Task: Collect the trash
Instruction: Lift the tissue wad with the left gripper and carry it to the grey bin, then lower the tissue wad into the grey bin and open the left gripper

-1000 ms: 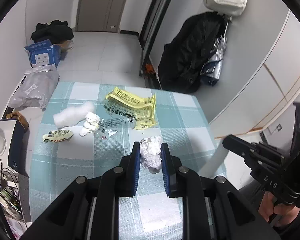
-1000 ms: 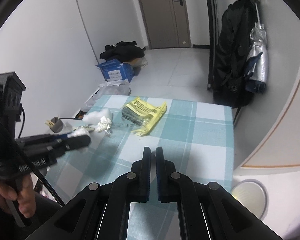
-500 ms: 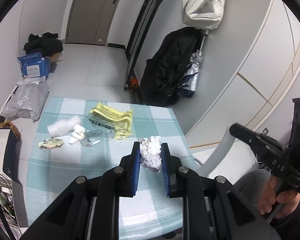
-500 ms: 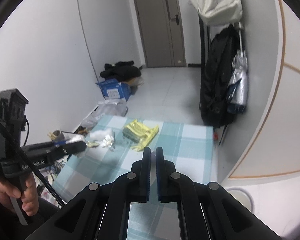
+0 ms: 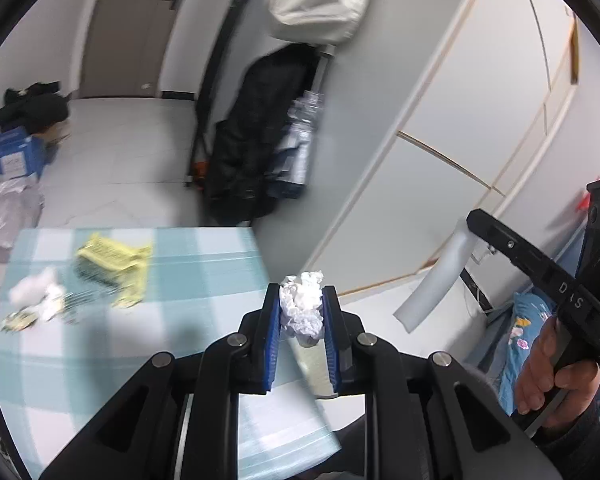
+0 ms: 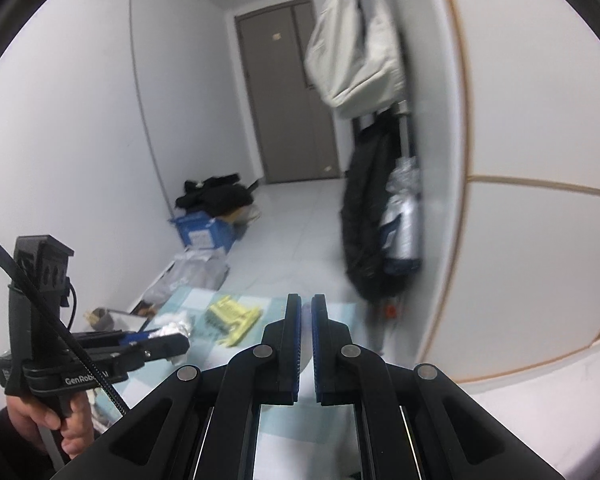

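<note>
- Carry is the step in hand, as I judge it: the left gripper [image 5: 302, 312] is clenched on a crumpled white paper wad [image 5: 303, 308], blue pads pressing it from both sides, held in the air above the table's [image 5: 188, 256] right edge near its near corner.
- Grip wants to be firm but no tighter; the wad looks soft and light, likely to slip out only if the jaws slacken on the way.
- No bin shows in either view, so where to drop the wad cannot be told; best to find the bin before letting go.
- The right gripper [image 6: 306, 328] is clenched on nothing, its jaws nearly touching, raised over the table's near edge; it is free for the next piece.
- More trash lies toward the table's far left corner: a yellow wrapper [image 5: 114, 260], white tissue [image 5: 34, 288] and small scraps [image 5: 18, 322] just beside it, well apart from the held wad.
- Blur in both views argues for a slower, steadier carry.
</note>
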{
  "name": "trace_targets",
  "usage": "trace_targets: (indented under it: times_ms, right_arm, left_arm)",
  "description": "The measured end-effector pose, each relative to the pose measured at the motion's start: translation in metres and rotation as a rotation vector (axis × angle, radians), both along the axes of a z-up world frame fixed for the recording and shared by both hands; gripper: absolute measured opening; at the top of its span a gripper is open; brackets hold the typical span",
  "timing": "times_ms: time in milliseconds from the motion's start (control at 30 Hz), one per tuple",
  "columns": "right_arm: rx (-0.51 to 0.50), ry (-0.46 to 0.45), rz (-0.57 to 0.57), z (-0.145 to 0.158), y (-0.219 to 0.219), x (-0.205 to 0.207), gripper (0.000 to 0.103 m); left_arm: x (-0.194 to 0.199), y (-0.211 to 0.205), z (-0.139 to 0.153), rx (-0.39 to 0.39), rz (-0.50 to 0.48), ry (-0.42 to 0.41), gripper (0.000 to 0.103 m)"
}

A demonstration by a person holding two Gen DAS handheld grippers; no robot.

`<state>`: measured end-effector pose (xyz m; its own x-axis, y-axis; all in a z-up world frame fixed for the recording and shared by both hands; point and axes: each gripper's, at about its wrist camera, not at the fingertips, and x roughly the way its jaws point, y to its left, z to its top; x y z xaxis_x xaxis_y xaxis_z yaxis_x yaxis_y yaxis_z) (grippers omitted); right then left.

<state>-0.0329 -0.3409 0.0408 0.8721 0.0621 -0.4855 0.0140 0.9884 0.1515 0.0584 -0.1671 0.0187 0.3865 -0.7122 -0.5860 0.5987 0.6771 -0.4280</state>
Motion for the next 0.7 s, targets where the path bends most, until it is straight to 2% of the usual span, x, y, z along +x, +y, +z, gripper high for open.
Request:
trace_targets:
  times_ms: [167, 333, 567, 700]
  right_arm:
    - [0.006, -0.019, -0.078, 0.005, -0.047, -0.019, 0.004]
    - [0.004, 0.008, -0.158, -0.011, -0.089, -0.030, 0.004]
    - [0.072, 0.089, -0.249, -0.056, -0.142, -0.033, 0.004]
    - [0.109, 0.160, -0.280, -0.093, -0.165, -0.027, 0.004]
  left_arm:
    - [0.003, -0.050, -0.002, 0.042, -0.068, 0.015, 0.015]
    - [0.006, -0.104, -0.025, 0.125, -0.153, 0.061, 0.015]
    - [0.010, -0.160, -0.068, 0.210, -0.262, 0.153, 0.015]
    - [0.011, -0.191, -0.097, 0.253, -0.321, 0.214, 0.015]
